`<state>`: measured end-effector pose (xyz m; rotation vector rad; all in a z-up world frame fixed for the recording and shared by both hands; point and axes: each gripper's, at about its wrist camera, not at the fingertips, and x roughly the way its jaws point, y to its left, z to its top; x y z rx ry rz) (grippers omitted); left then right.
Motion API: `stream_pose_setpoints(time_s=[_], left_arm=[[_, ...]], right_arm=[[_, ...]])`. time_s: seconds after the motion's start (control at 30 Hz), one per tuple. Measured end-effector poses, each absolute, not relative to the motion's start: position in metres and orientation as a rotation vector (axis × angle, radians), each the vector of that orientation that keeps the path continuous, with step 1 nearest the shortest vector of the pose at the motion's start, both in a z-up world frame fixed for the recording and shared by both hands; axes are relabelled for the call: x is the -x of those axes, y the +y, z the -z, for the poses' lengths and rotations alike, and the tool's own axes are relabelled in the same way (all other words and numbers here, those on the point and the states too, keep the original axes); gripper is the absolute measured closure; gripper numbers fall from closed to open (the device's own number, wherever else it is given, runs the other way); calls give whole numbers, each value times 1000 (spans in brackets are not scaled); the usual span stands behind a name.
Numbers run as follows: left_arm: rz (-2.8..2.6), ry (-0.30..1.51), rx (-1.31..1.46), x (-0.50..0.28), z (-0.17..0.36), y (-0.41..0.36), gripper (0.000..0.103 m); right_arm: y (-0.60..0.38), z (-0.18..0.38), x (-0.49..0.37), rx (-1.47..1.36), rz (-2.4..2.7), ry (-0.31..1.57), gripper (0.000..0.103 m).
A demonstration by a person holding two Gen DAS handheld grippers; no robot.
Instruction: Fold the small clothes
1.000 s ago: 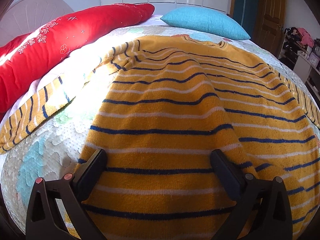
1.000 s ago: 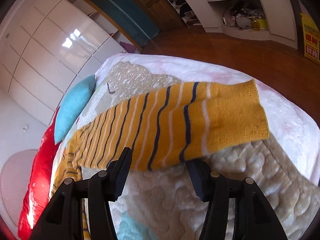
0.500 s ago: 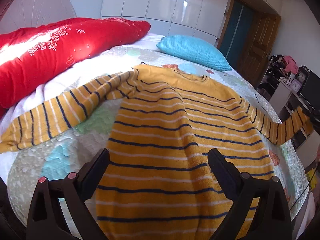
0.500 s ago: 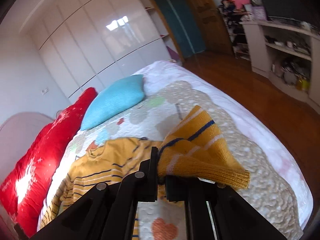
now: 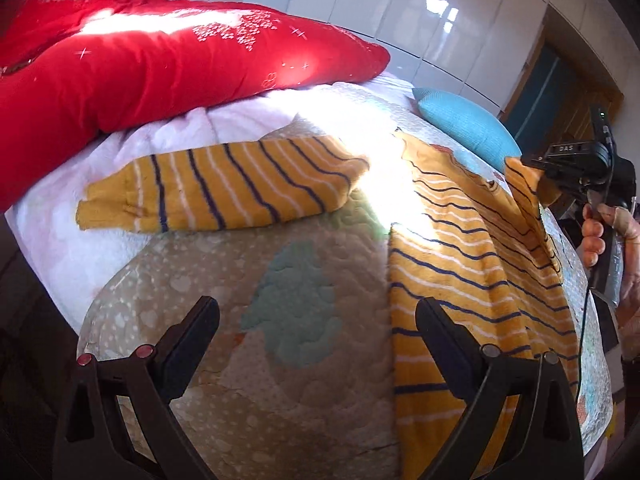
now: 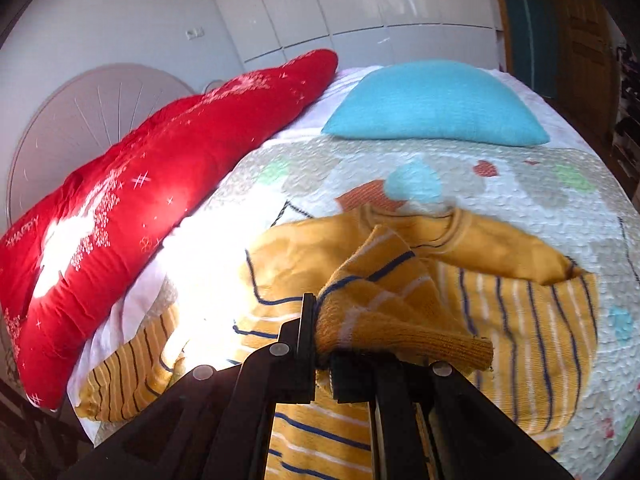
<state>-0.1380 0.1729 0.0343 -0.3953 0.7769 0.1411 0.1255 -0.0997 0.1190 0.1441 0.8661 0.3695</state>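
1. Mustard-yellow knit with navy and white stripes: the sweater [image 5: 472, 264] lies spread on the quilted bedspread [image 5: 248, 360], neckline toward the blue pillow [image 6: 436, 104], body flat and facing up.

2. Its right sleeve [image 6: 384, 300] is lifted off the bed and carried in over the chest; the cuff is pinched in the right gripper [image 6: 324, 344], whose jaws are closed tight on the knit with no gap showing. In the left wrist view the same gripper [image 5: 560, 176] hangs above the far side of the garment, held by the person's right hand [image 5: 600, 236].

3. The left sleeve [image 5: 216, 192] lies stretched out flat on the bedspread, reaching toward the red pillow [image 5: 160, 60], untouched by either tool.

4. The left gripper [image 5: 316, 332] hovers low over the bedspread near the sweater's hem edge, jaws spread wide and holding nothing; one finger sits over the garment's side, the other over bare quilt.

5. Progress, as I judge it: early. One sleeve fold is under way but not laid down. Left to do are setting that sleeve flat across the front, bringing the other sleeve in likewise, then folding the body up from the hem.

6. Farther out: white glossy wardrobe doors [image 6: 360, 8] behind the bed, and a wooden door [image 6: 580, 40] to the right.
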Motion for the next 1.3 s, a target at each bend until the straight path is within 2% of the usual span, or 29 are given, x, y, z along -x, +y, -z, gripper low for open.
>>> stream_pose_setpoints(time_s=[0.33, 0.4, 0.43, 0.5, 0.6, 0.67, 0.87, 1.03, 1.17, 1.3], left_arm=[[-154, 782, 448, 144, -23, 199, 5], [-154, 787, 459, 145, -20, 202, 5], [-155, 787, 466, 145, -19, 203, 5], [-159, 784, 475, 148, -19, 206, 5], [-174, 775, 490, 153, -21, 211, 5], [-184, 765, 511, 158, -22, 217, 5], [-256, 748, 577, 169, -23, 243, 5], [-288, 739, 597, 176, -24, 250, 5], [-291, 735, 585, 178, -28, 250, 5], [-291, 732, 582, 179, -30, 254, 5]], right_arm=[[2, -50, -159, 32, -389, 991, 97], [13, -38, -164, 90, -387, 1019, 92], [19, -32, -165, 124, -384, 1030, 89], [29, -27, -164, 168, -404, 1042, 65], [40, -34, -159, 207, -447, 1022, 49], [43, -42, -156, 196, -488, 1015, 42], [43, -59, -148, 186, -590, 991, 37], [83, -27, -133, 669, -527, 985, 37], [53, -56, -137, 454, -573, 962, 36], [-28, -73, -143, 281, -470, 960, 36]])
